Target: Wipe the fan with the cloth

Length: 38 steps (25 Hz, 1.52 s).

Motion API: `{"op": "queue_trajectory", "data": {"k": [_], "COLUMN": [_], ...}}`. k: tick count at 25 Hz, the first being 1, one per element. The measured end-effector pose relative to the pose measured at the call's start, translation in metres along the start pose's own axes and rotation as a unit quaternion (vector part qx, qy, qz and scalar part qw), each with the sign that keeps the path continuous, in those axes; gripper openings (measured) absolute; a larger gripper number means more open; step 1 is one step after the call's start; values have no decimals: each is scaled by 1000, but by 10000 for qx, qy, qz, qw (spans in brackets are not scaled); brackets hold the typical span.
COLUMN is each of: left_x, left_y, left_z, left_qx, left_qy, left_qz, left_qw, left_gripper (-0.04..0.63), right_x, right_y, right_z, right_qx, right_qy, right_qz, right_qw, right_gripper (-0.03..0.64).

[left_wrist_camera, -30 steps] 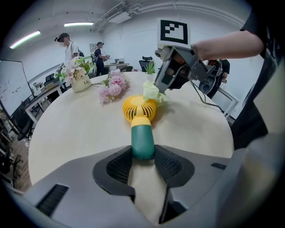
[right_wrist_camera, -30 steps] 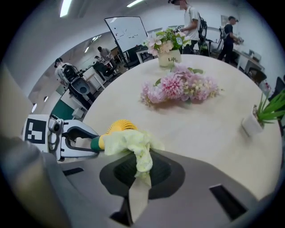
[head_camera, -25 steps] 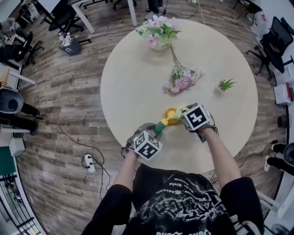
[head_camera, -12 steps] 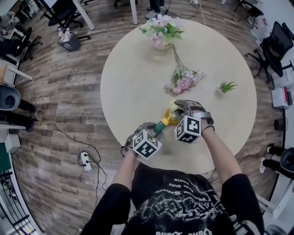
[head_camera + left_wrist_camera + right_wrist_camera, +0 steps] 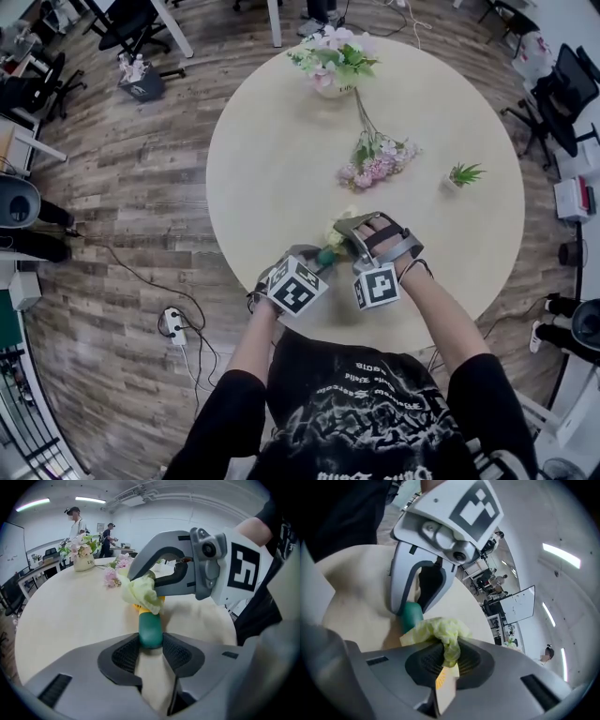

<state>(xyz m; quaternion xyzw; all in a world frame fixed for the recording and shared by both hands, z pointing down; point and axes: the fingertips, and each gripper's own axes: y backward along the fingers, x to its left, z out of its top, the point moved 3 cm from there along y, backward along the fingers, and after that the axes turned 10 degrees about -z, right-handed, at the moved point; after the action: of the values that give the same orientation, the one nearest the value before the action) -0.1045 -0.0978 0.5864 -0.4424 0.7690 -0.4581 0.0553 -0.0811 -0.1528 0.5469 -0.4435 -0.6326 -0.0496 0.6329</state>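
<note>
Nearest, a black shirt point(image 5: 366, 412) is showing a cracked white print whose lettering is too distorted to read. Just beyond it, the left hand-held gripper point(image 5: 151, 651), grey moulded plastic with black ribbed pads, is clamping both pads on the fan point(image 5: 150, 631) by its smooth, rounded teal handle. It is doing this low over the near edge of the bench point(image 5: 272, 159), which is round with a matte cream top. The cube point(image 5: 298, 286) on this hand-held gripper is carrying bold black-and-white square markers and no letters.

The right hand-held gripper point(image 5: 447, 662), in the same grey shell, is pinching a soft, crumpled, pale yellow-green cloth point(image 5: 439, 629) between its pads. It is holding the cloth against the fan's yellow head, which is peeking out only in slivers under the folds.

Farther along the bench, a bouquet point(image 5: 373, 161) of pink blooms is lying flat on long green stems. To its right a small spiky plant point(image 5: 460, 173) is sitting in a white pot. At the far rim a rounded cream vase point(image 5: 84, 563) is holding pink and white flowers; its dark lettering is too small to read. Grey-brown wood planks are lining the floor point(image 5: 131, 197) around the bench.
</note>
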Motion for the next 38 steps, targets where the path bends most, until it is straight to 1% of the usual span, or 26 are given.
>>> {"op": "queue_trajectory", "data": {"k": [2, 4, 6, 9, 10, 12, 16, 18, 19, 22, 24, 26, 28, 29, 31, 35, 38], "left_x": [1, 3, 4, 5, 5, 4, 4, 3, 3, 2, 2, 1, -2, -4, -9, -16, -22], "left_y": [1, 1, 1, 1, 2, 3, 2, 3, 3, 4, 3, 2, 4, 5, 8, 9, 13], "left_z": [1, 3, 5, 6, 5, 5, 3, 3, 3, 3, 3, 3, 3, 4, 5, 4, 6], "left_qx": [40, 47, 77, 89, 74, 13, -72, -120, -153, -238, -247, -272, -405, -522, -766, -966, -1193], "left_qy": [127, 322, 440, 499, 525, 544, 516, 545, 579, 646, 636, 649, 811, 961, 1212, 1263, 1420], "left_qz": [-76, -140, -172, -212, -222, -220, -191, -187, -193, -198, -173, -141, -171, -242, -364, -348, -359], "left_qw": [9999, 9994, 9989, 9985, 9983, 9983, 9985, 9983, 9980, 9974, 9975, 9974, 9957, 9937, 9890, 9867, 9820], "left_gripper": [176, 175, 175, 175, 175, 175, 175, 175, 175, 175, 176, 176, 177, 194, 249, 269, 326], "right_x": [4, 9, 15, 23, 23, 23, 19, 11, 4, -22, -38, -49, -56, -58, -62, -64, -62], "right_y": [0, -1, 1, 5, 5, 7, 16, 22, 25, 31, 35, 40, 46, 49, 56, 72, 85], "right_z": [7, 15, 26, 40, 42, 43, 46, 47, 47, 38, 27, 18, 9, 5, -4, -22, -35], "right_qx": [-117, -230, -343, -511, -518, -512, -592, -619, -618, -486, -383, -302, -207, -147, -35, 139, 309], "right_qy": [102, 97, -15, -175, -298, -789, -1659, -2184, -2490, -3367, -3801, -4058, -4247, -4355, -4599, -4984, -5312], "right_qz": [33, 144, 238, 301, 303, 440, 858, 948, 909, 530, 282, 100, -59, -137, -285, -592, -790], "right_qw": [9999, 9996, 9991, 9981, 9978, 9946, 9806, 9693, 9622, 9389, 9237, 9134, 9051, 9000, 8875, 8648, 8430], "right_gripper": [35, 35, 35, 35, 35, 35, 35, 37, 37, 37, 37, 37, 37, 37, 37, 38, 38]}}
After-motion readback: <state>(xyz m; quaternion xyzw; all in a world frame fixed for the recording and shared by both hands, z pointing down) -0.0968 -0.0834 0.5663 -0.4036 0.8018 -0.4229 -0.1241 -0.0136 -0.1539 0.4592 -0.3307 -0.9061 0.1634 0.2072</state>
